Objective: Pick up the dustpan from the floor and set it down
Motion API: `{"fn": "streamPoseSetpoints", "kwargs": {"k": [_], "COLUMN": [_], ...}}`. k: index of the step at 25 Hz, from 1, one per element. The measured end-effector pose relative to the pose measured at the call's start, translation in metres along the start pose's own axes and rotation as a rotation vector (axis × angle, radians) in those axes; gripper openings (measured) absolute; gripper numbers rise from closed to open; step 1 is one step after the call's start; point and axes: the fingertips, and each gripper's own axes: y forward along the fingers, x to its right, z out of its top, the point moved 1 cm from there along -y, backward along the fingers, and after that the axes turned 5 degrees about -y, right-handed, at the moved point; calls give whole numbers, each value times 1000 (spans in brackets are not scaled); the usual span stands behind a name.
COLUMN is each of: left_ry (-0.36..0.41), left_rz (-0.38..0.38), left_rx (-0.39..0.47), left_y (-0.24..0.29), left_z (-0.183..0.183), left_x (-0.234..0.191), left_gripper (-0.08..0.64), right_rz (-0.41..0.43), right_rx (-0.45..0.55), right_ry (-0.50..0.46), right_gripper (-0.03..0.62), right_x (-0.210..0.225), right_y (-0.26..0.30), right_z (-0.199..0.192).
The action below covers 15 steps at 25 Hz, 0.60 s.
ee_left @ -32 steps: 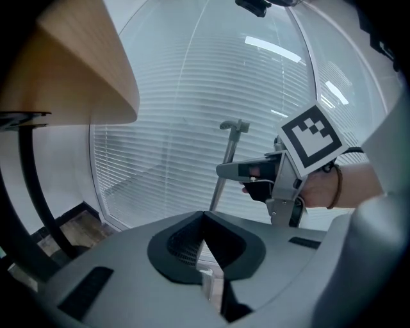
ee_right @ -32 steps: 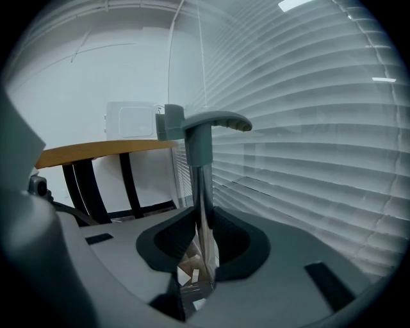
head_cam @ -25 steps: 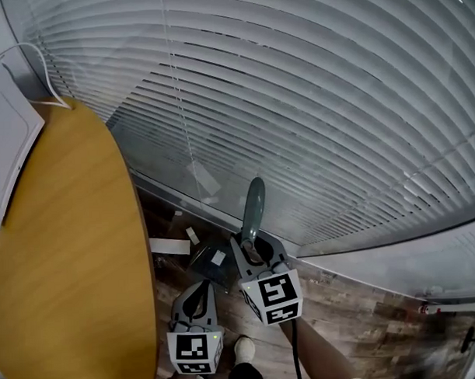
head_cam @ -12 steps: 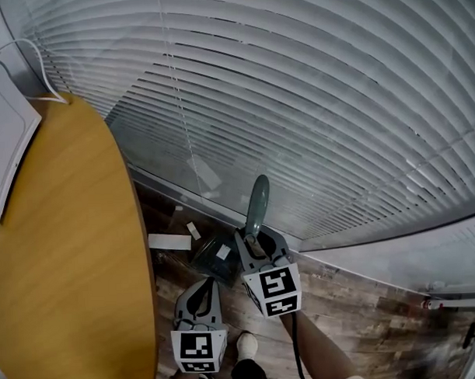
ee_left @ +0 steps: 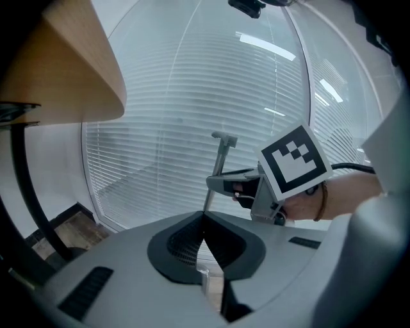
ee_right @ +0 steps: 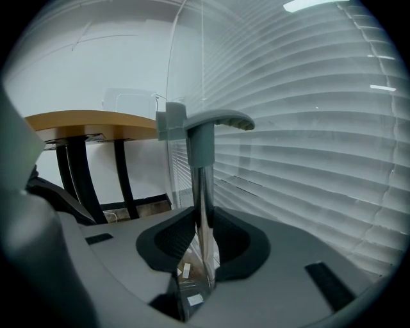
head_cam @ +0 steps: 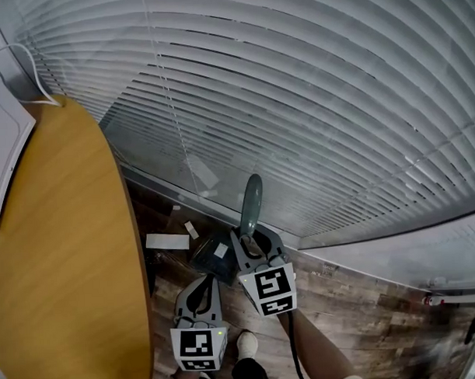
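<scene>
Blinds (head_cam: 312,104) stand above a wood floor (head_cam: 358,297). The dustpan (head_cam: 252,204) is upright by the window, with paper scraps (head_cam: 221,251) in its pan. The right gripper (head_cam: 249,237) pinches its pole. The left gripper (head_cam: 203,283) is just beside it, its jaws pressed together on nothing.

Your dustpan (head_cam: 251,206) stands upright: a grey-green grip (ee_right: 214,122) tops a shiny metal shaft (ee_right: 204,205), clamped between the jaws of your right gripper (ee_right: 202,256). Its dark pan (head_cam: 209,260) below carries white paper scraps (head_cam: 221,253), near the foot of the blinds (head_cam: 297,105).
</scene>
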Motion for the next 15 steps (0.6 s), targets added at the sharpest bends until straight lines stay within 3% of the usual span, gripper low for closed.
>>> {"fn": "streamPoseSetpoints", "kwargs": {"k": [7,15], "left_ry": [-7,-2], "left_rz": [4,4], "left_rx": [-9,-7], "left_y": [0,-6], "left_z": [-3,-5], "left_x": [0,10], "left_gripper": [17,17], "right_rz": [-4,-10], "right_rx": [-22,-46], "right_ry": [53,91], "right_gripper": [101,156], "right_x": [3,6], "right_y": [1,-10], "right_z": [-9,-19]}}
